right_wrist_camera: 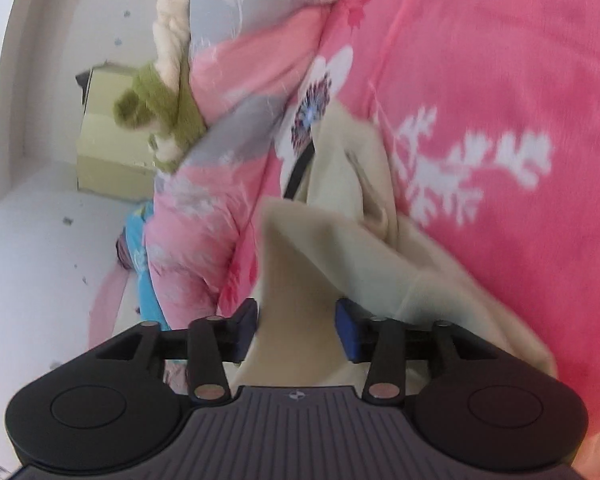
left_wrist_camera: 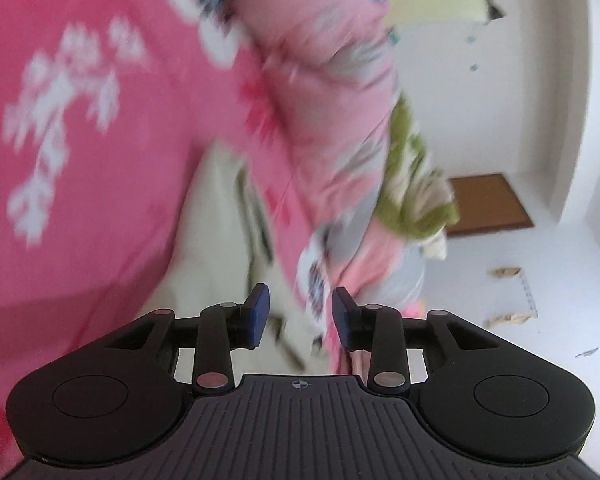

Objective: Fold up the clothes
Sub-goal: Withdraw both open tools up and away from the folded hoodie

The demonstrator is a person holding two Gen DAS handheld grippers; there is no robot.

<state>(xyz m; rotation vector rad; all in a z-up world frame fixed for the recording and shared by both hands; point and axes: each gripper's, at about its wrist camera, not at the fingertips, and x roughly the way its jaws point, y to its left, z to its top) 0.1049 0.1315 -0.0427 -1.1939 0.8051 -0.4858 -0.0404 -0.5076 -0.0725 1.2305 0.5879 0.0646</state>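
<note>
Covering most of both views, a pink bedsheet (right_wrist_camera: 500,60) with white flower prints holds a cream garment (right_wrist_camera: 340,232), lying rumpled at lower centre of the right view, so folding looks unfinished. A pink and grey quilt (left_wrist_camera: 340,100) bunches along the bed's edge. The right gripper (right_wrist_camera: 296,330) is spread around a cream flap, not pinching. The left gripper (left_wrist_camera: 300,316) is spread, empty.
</note>
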